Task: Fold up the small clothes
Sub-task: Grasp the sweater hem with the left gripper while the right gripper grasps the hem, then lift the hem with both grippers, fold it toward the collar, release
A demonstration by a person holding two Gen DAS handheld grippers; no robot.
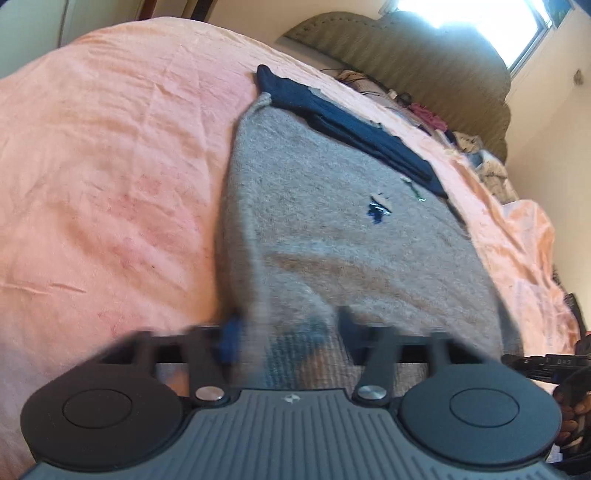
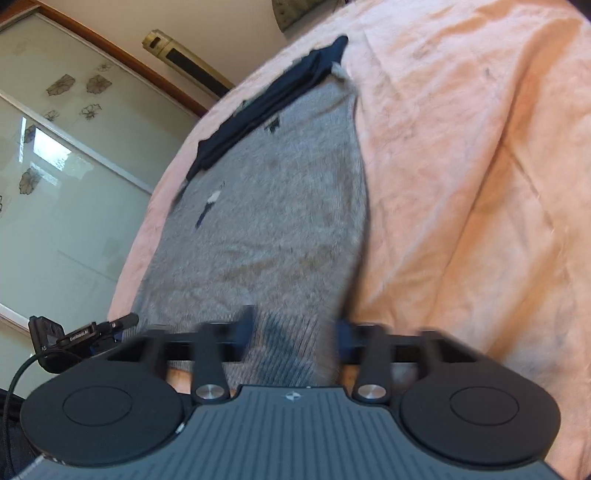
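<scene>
A grey knitted sweater [image 1: 332,221] with a dark navy band [image 1: 351,133] along its far edge lies spread on a pink bed sheet [image 1: 110,166]. It also shows in the right wrist view [image 2: 277,206]. My left gripper [image 1: 288,332] has the sweater's ribbed near edge between its fingers. My right gripper [image 2: 295,332] has the same ribbed edge [image 2: 288,354] between its fingers, nearer the sweater's other side. Both views are blurred by motion, and the cloth hides how far the jaws have closed. The left gripper [image 2: 81,332] shows at the left of the right wrist view.
A padded olive headboard [image 1: 424,66] stands at the bed's far end, with a pile of clothes and cables [image 1: 443,125] beside it. A bright window [image 1: 480,18] is above. Sliding wardrobe doors with flower prints [image 2: 66,155] stand left of the bed.
</scene>
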